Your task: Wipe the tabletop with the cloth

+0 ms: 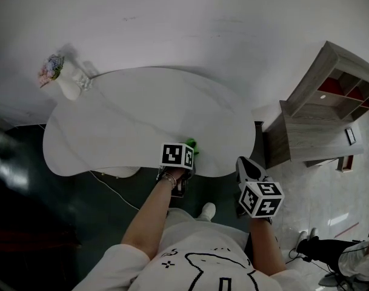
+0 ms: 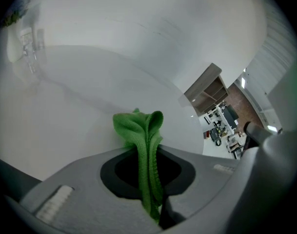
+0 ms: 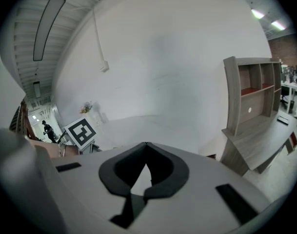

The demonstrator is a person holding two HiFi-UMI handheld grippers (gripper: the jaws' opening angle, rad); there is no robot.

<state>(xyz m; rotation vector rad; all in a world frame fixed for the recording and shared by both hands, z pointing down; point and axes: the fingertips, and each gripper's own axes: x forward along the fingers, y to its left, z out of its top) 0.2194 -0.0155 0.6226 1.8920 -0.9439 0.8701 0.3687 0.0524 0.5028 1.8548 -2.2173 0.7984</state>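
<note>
Our left gripper (image 2: 147, 152) pinches the bunched green knitted cloth (image 2: 138, 128) near the white oval tabletop's (image 1: 129, 120) 4 o'clock edge, our right gripper (image 3: 146, 147) clenched empty; so bunched, the cloth may skim rather than wipe.

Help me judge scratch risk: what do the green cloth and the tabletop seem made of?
The green cloth looks like a soft knitted textile, probably microfibre or terry: fine ribbed loops and limp folds show. The tabletop looks hard, smooth and white with a low sheen and no visible grain. It may be laminate or painted board; which one cannot be told.
</note>
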